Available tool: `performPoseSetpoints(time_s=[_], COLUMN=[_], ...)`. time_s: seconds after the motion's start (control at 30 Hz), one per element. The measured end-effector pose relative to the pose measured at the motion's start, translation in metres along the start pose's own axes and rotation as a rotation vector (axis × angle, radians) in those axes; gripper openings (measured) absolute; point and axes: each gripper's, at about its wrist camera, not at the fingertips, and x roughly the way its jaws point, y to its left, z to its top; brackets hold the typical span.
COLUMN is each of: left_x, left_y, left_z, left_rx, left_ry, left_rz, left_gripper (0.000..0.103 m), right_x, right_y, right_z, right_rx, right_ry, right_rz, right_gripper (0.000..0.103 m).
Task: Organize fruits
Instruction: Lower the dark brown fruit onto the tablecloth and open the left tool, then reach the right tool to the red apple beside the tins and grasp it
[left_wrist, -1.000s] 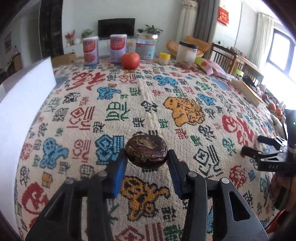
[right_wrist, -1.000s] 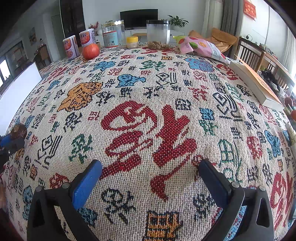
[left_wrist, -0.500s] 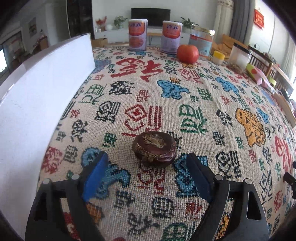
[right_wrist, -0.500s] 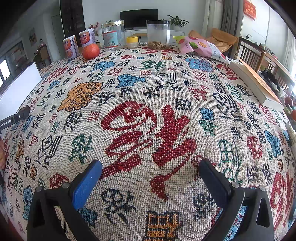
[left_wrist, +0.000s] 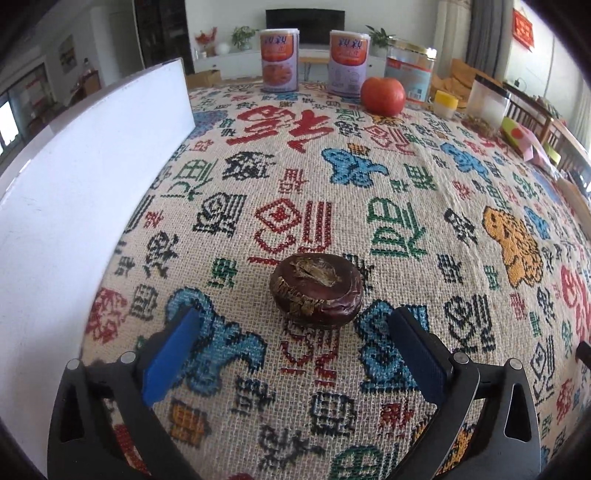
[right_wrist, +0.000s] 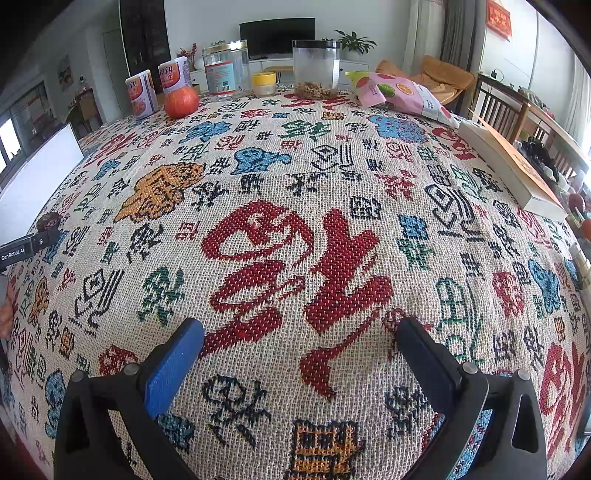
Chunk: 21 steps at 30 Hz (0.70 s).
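Note:
A dark brown, wrinkled round fruit (left_wrist: 316, 291) lies on the patterned tablecloth (left_wrist: 388, 229). My left gripper (left_wrist: 295, 317) stands just behind it with its jaws opening. The fruit sits in front of the wide gap and neither blue pad (left_wrist: 171, 356) touches it. A red round fruit (left_wrist: 382, 95) rests at the far edge by the cans. My right gripper (right_wrist: 301, 325) is open over bare cloth with nothing between its fingers. The right wrist view shows the left gripper (right_wrist: 29, 243) and the dark fruit (right_wrist: 48, 220) at the far left, and the red fruit (right_wrist: 181, 102) far off.
A white board (left_wrist: 74, 184) stands along the table's left side. At the far edge are two cans (left_wrist: 279, 61), a clear jar (right_wrist: 316, 68), a small yellow-lidded jar (right_wrist: 264, 83) and a snack bag (right_wrist: 399, 92). A book (right_wrist: 513, 170) lies at the right edge.
My left gripper let go of the dark fruit and its jaws spread wide. It carried the fruit left toward the white board, where it now rests on the cloth. The right gripper stayed still.

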Motion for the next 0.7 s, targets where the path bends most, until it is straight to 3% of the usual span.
performPoseSetpoints(time_s=[0.23,0.37,0.53,0.63,0.7], left_x=[0.0,0.0,0.001,0.001,0.001], left_y=[0.0,-0.001,-0.001,0.0,-0.001], left_z=[0.0,0.0,0.0,0.0,0.0], left_rx=[-0.001,0.0,-0.002,-0.004,-0.003], left_ry=[0.0,0.001,0.001,0.001,0.001], left_rz=[-0.001,-0.001,-0.005,-0.007,-0.007], left_gripper=[0.103,0.102,0.102,0.102,0.102], right_x=[-0.001,0.0,0.015,0.048,0.077], right_y=[0.0,0.006,0.053,0.103,0.133], right_z=[-0.001,0.01,0.078,0.131,0.167], right_rx=[0.005,0.014,-0.062,-0.118,-0.141], right_ry=[0.002,0.054,-0.008,-0.035,-0.049], right_rz=[-0.003,0.016,0.139,0.25,0.277], right_gripper=[0.103,0.103,0.103,0.103,0.103])
